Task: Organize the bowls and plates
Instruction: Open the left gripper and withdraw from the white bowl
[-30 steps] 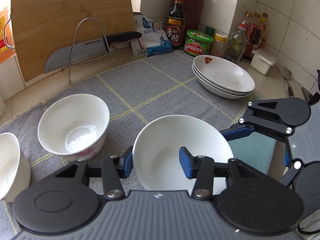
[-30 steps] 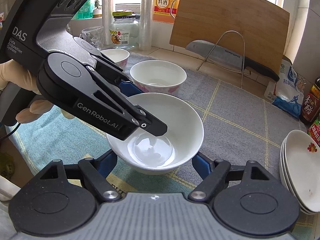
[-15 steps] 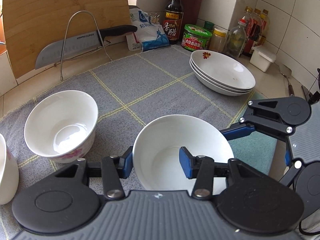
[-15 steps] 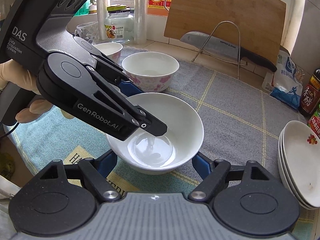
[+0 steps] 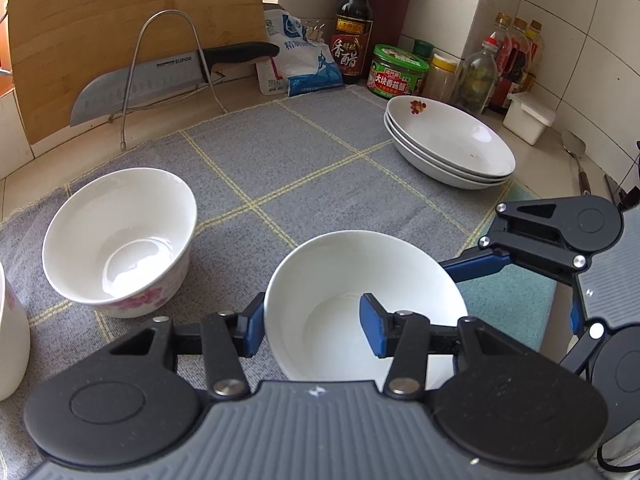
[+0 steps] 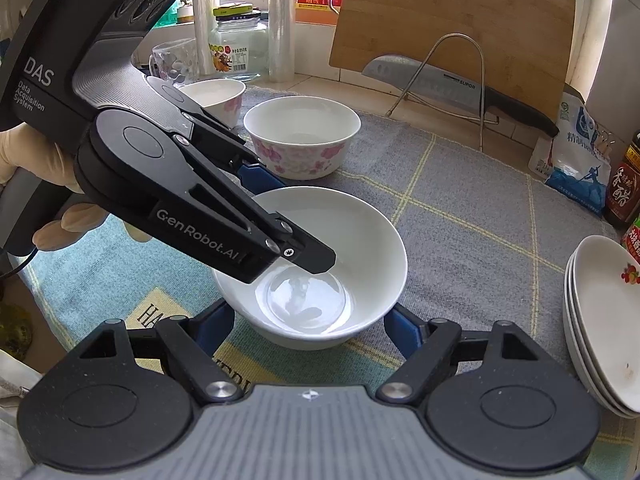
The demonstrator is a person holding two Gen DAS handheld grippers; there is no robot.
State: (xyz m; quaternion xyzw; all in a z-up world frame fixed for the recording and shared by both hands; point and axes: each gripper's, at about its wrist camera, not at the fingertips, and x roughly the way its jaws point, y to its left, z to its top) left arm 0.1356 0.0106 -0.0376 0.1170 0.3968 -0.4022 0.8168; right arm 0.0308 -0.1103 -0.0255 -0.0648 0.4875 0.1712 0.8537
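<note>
My left gripper (image 5: 312,326) is shut on the near rim of a plain white bowl (image 5: 352,280), one finger outside and one inside. In the right wrist view the same bowl (image 6: 356,248) sits between the wide-open fingers of my right gripper (image 6: 310,330), which do not touch it. A white bowl with pink flowers (image 5: 120,236) stands on the grey mat to the left, also visible in the right wrist view (image 6: 302,136). A third flowered bowl (image 6: 214,98) stands behind it. A stack of three shallow white plates (image 5: 448,144) sits at the right.
A grey checked mat (image 5: 288,168) covers the counter. A knife (image 5: 172,76) rests on a wire rack in front of a wooden cutting board (image 5: 120,20). Sauce bottles, jars and a salt bag (image 5: 296,60) line the back wall. A teal mat (image 6: 92,272) lies near the front edge.
Both grippers and the held bowl have shifted left toward the flowered bowl, which now appears nearer. The grip on the plain bowl is unchanged.
</note>
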